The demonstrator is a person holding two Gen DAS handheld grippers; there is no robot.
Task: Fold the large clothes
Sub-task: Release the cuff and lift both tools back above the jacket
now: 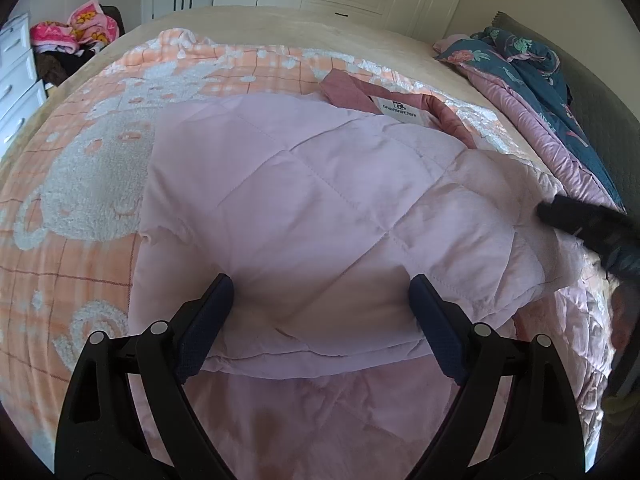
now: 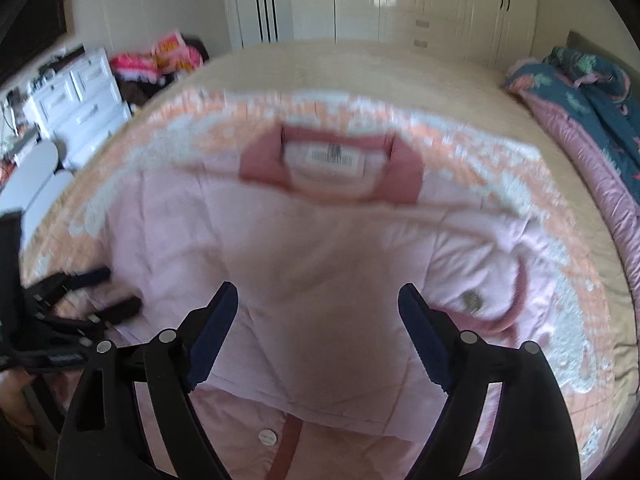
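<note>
Both claws, left claw (image 1: pixel 320 292) and right claw (image 2: pixel 318 300), hang open and empty over the pink quilted jacket (image 1: pixel 304 184) mid-bed; its puffy folded layer could spring back unpinned.

A white neck label (image 1: pixel 397 109) inside the pink quilted jacket's (image 1: pixel 304 184) collar carries a small logo and one line of capitals, too small to read reliably.

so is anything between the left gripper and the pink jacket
Nothing visible. The left gripper hangs open directly over the folded pink quilted jacket, bare fabric between its fingers. The right gripper is off at the jacket's far side.
</note>
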